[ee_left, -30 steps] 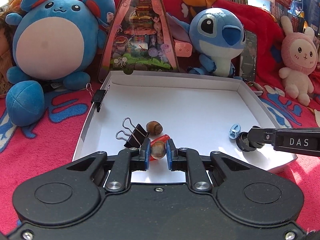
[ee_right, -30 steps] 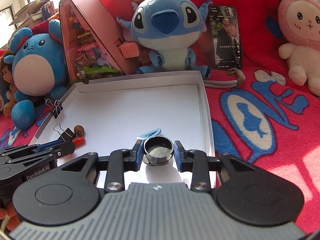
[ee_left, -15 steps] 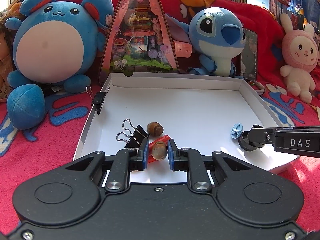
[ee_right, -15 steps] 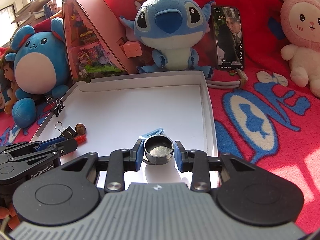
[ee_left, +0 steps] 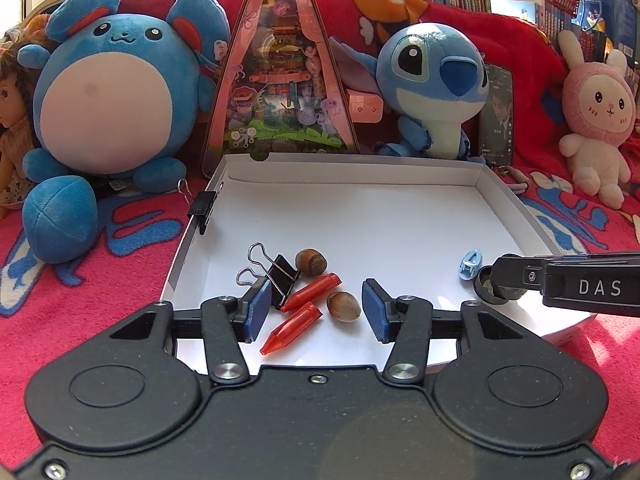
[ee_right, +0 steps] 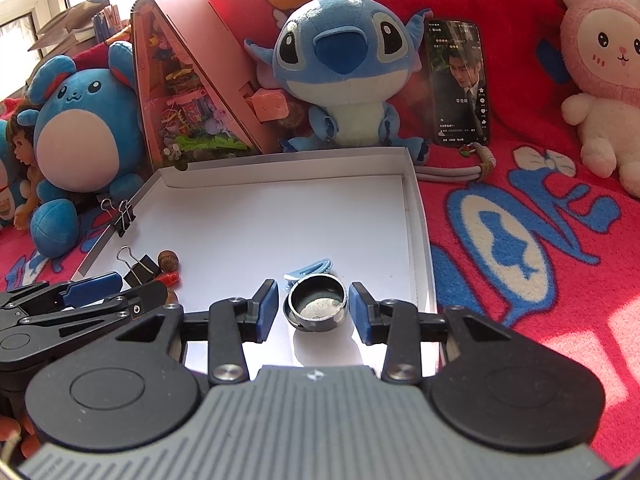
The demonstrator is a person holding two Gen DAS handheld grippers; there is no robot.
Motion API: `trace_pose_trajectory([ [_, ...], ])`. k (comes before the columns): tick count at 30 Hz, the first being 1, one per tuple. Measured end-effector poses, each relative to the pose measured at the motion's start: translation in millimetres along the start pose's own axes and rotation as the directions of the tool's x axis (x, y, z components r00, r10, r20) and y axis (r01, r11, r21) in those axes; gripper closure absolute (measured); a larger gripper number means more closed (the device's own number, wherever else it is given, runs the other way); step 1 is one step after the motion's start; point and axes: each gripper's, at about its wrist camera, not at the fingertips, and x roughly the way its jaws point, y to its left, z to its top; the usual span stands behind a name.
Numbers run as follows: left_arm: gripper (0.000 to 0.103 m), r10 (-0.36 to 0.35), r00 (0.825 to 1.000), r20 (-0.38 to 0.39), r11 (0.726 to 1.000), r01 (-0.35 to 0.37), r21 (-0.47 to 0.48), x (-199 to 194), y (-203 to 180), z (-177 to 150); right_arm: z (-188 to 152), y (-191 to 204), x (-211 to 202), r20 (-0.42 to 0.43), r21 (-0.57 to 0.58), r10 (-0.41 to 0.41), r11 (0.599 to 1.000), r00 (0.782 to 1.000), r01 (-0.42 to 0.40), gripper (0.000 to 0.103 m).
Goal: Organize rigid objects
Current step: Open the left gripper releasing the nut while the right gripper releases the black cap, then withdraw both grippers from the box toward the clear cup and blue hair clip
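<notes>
Red fleece with blue and white shapes covered the surface point(ee_right: 520, 240), and plush toys lined the back: a round blue mouse point(ee_left: 108, 108), a blue big-eared alien point(ee_right: 340, 64) and a pink rabbit point(ee_right: 600, 92). Between the two blue toys stood a pink triangular display box point(ee_left: 280, 92), and a phone point(ee_right: 458, 84) leaned upright beside the alien.

In front of them lay a shallow white tray point(ee_left: 512, 208), with a black binder clip point(ee_left: 202, 208) clamped on its left wall.

The left gripper point(ee_left: 312, 310) hung over the tray's near left part, its jaws opening and pressing on nothing. Between its blue pads point(ee_left: 256, 312) lay a hazelnut point(ee_left: 343, 306) and two red bullet-shaped caps point(ee_left: 292, 327), all resting loose on the tray floor. Just beyond them sat a second hazelnut point(ee_left: 311, 262) touching a second binder clip point(ee_left: 280, 280), whose wire handles pointed away to the left.

The right gripper point(ee_right: 313, 310) hung over the near right part of the tray, its jaws also opening. A small round metal tin point(ee_right: 316, 307) stood between its pads with a gap on either side, so it was not gripped. A light blue hair clip point(ee_right: 308, 270) lay just behind the tin, touching or nearly touching it; I could not tell which
</notes>
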Motion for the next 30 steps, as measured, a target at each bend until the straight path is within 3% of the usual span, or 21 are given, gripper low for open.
trace_pose_trajectory([
  [3,0.042,-0.003,1.000,0.010,1.000,0.003,0.000,-3,0,-1,-1,1,-2,0.005,-0.007,-0.001,1.000,1.000,0.001,0.042],
  [7,0.036,0.000,1.000,0.021,1.000,0.000,0.005,-7,-1,-2,-2,2,-4,0.009,-0.013,0.001,1.000,1.000,0.000,0.040],
  [17,0.032,0.001,1.000,0.026,1.000,-0.001,-0.001,-16,3,-7,-6,2,-9,0.019,-0.018,0.003,1.000,1.000,-0.002,0.031],
  [30,0.029,-0.049,0.998,0.042,0.999,0.049,0.005,-43,6,-19,-16,1,-26,0.042,-0.046,0.024,0.999,0.999,-0.022,0.025],
])
